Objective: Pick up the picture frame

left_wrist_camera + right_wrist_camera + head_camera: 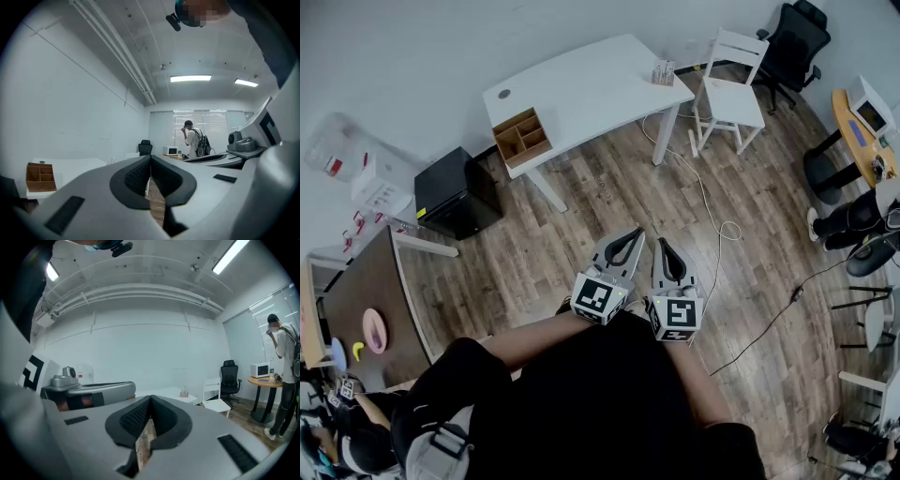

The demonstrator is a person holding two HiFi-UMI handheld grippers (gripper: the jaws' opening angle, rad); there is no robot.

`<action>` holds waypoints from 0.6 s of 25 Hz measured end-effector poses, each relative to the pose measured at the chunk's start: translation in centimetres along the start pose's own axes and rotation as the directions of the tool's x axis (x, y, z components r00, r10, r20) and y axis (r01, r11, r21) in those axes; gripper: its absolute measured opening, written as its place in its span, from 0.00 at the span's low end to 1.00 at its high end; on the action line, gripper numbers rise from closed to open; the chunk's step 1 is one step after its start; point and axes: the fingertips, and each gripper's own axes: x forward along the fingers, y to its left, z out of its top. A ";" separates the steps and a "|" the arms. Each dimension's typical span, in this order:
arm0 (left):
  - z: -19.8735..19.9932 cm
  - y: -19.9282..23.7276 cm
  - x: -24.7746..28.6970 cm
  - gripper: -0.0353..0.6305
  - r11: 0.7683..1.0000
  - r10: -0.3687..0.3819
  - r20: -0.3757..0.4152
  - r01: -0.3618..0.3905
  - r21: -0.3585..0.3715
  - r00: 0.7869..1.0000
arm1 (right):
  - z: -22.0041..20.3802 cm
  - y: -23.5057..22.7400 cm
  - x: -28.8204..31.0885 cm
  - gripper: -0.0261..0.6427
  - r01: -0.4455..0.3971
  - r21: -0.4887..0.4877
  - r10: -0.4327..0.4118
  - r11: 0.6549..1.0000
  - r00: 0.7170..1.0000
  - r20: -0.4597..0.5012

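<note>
Head view: my left gripper [635, 232] and right gripper [662, 243] sit side by side over the brown wood-plank floor [572, 234], close in front of my body.
Left fingers [136, 176]: pressed together tip to tip, with nothing between them.
Right fingers [133, 417]: also closed on each other and holding nothing.
Picture frame: a small upright rectangular picture frame [663, 72] with a pale edge and a darker, striped-looking middle; it is too small for me to tell more.
Frame position: it stands on the far right corner of the long white table [581, 89], well apart from both my grippers and untouched.
Beside the frame: a white wooden chair [731, 89] stands just off that end of the table.
Other end of the table: an open brown wooden compartment box [521, 137] sits at the near left edge.
Floor: a thin white cable [705, 202] trails from the table leg toward my grippers.
</note>
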 end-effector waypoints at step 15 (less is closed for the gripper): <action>-3.5 -3.9 1.0 0.08 1.000 -0.006 -0.059 0.006 0.007 0.998 | -1.2 -4.0 -3.0 0.09 0.000 0.048 -0.003 0.999 0.998 0.068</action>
